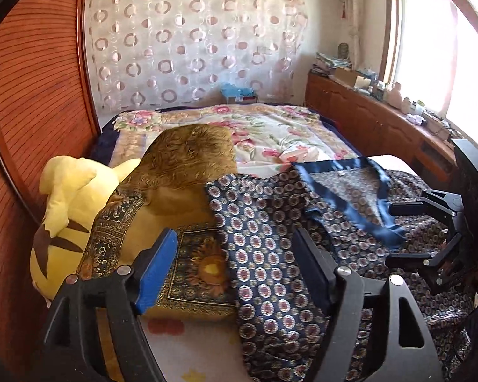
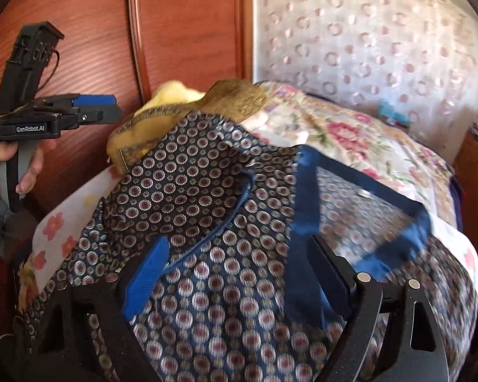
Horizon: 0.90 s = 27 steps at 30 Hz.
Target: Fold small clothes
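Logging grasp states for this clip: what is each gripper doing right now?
Left gripper: open, holding nothing, above the navy circle-patterned garment.
Right gripper: open, holding nothing, over the same garment.

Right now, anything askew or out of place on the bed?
The patterned navy garment lies rumpled, not flat: one side is draped up over the gold cushion, and its blue trim is twisted. Both grippers, left and right, are open above it. Nothing looks damaged.

Bedroom: bed [image 1: 286, 133] with floral cover, reddish wood wardrobe [image 1: 38, 95] left, circle-patterned curtain [image 1: 191, 38] behind, bright window [image 1: 436, 47] right over cluttered wooden cabinet [image 1: 360, 111].
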Available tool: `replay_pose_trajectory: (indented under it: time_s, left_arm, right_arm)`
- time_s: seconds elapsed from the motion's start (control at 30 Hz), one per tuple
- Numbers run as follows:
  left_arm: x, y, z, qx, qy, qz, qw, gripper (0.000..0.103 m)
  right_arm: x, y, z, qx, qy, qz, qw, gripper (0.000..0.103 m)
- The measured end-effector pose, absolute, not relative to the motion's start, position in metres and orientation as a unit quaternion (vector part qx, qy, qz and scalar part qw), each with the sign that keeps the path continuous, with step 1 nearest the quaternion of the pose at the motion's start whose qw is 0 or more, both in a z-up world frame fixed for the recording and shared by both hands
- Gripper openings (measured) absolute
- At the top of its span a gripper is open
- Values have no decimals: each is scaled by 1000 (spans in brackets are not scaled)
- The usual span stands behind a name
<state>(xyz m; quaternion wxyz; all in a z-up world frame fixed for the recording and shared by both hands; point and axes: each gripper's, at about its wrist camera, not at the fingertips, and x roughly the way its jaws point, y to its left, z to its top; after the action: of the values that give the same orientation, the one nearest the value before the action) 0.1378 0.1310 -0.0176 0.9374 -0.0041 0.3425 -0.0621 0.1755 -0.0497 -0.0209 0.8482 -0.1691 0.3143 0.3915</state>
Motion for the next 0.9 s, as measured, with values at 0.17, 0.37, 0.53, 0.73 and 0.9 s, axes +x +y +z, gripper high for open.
replay_pose_trajectory:
  time_s: [0.17, 0.37, 0.53, 0.73, 0.9]
  left_arm:
    - [168, 131, -36, -10, 362, -80, 929, 69]
    - [216, 138, -57, -20, 397, -77, 914, 56]
    - [239, 140, -66, -39, 407, -92, 908, 32]
    - [249, 140, -67, -49, 405, -105, 907, 6]
    - [240, 141, -42, -24, 370, -82, 925, 1]
  right_arm:
    - [210, -28, -34, -176, 337, 391, 838, 86]
    - [229, -54, -35, -174, 341, 370, 847, 86]
    - [243, -116, -20, -146, 330, 320, 876, 86]
    - [252, -188, -8, -109, 330, 255, 902, 86]
    - [247, -219, 1, -95, 327, 234, 911, 86]
